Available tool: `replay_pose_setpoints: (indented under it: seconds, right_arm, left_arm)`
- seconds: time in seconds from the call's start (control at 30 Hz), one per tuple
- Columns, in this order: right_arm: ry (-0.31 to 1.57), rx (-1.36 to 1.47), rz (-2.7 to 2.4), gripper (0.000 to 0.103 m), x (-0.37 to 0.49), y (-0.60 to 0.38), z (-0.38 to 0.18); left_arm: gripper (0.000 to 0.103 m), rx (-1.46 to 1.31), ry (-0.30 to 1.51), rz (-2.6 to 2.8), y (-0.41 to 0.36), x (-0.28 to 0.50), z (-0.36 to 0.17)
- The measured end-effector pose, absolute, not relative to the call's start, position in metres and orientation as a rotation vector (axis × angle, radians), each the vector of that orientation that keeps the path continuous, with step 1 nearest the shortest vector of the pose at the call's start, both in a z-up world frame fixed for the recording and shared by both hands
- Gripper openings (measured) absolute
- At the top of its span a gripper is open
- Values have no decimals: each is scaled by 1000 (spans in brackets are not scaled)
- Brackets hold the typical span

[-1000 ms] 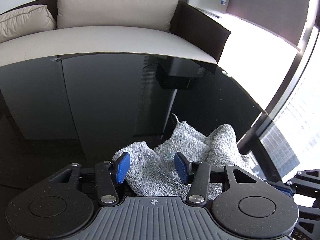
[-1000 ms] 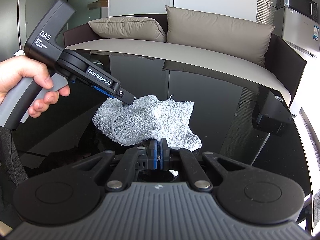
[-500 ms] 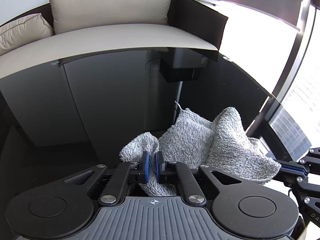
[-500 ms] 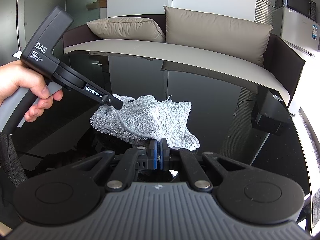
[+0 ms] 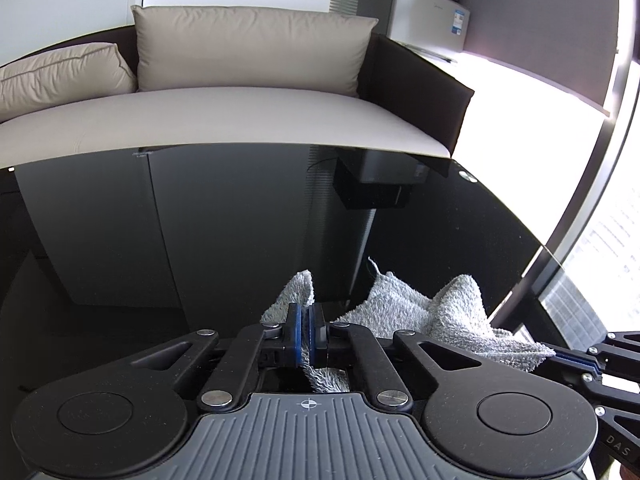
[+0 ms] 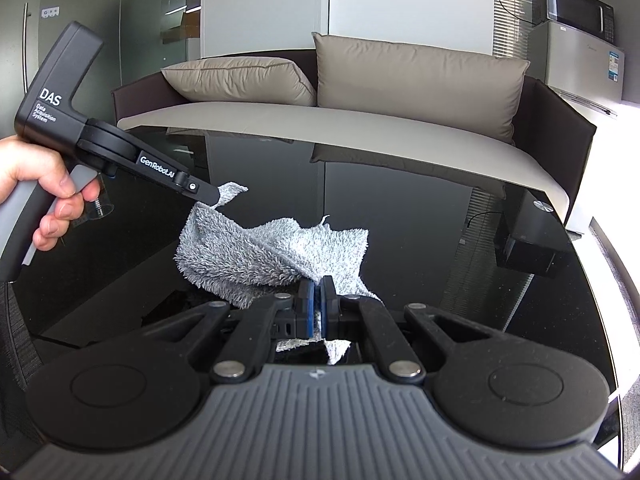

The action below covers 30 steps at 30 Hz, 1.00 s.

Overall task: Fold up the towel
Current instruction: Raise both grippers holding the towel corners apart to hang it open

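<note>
Left gripper [image 6: 218, 200] raised, angled down, clamped on grey towel [image 6: 280, 252] corner; hand [image 6: 36, 192] wraps handle. Right gripper [image 6: 317, 308] pinching opposite edge above black table [image 6: 440, 248].

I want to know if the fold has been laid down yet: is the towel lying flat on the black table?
No: in the right wrist view the towel hangs bunched between the left tongs and the right tongs, both shut on it.

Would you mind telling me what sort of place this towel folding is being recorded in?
Probably an office lounge or break area: a sofa with beige cushions, a glossy black table, and a microwave stacked on a small fridge.
</note>
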State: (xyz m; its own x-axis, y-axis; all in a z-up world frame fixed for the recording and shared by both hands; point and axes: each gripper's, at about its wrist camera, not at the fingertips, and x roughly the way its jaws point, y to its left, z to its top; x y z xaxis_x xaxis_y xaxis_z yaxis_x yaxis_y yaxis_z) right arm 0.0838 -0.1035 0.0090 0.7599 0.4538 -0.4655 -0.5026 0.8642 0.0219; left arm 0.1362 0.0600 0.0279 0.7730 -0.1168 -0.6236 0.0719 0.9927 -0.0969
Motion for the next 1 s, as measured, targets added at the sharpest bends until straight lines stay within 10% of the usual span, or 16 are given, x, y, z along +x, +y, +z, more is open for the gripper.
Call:
replay_pose_setpoints:
  seconds: [1.0]
  right_arm:
    - [219,42,379,3,61,-116,122]
  left_arm:
    - [3,-79,338,-40,38,72,148]
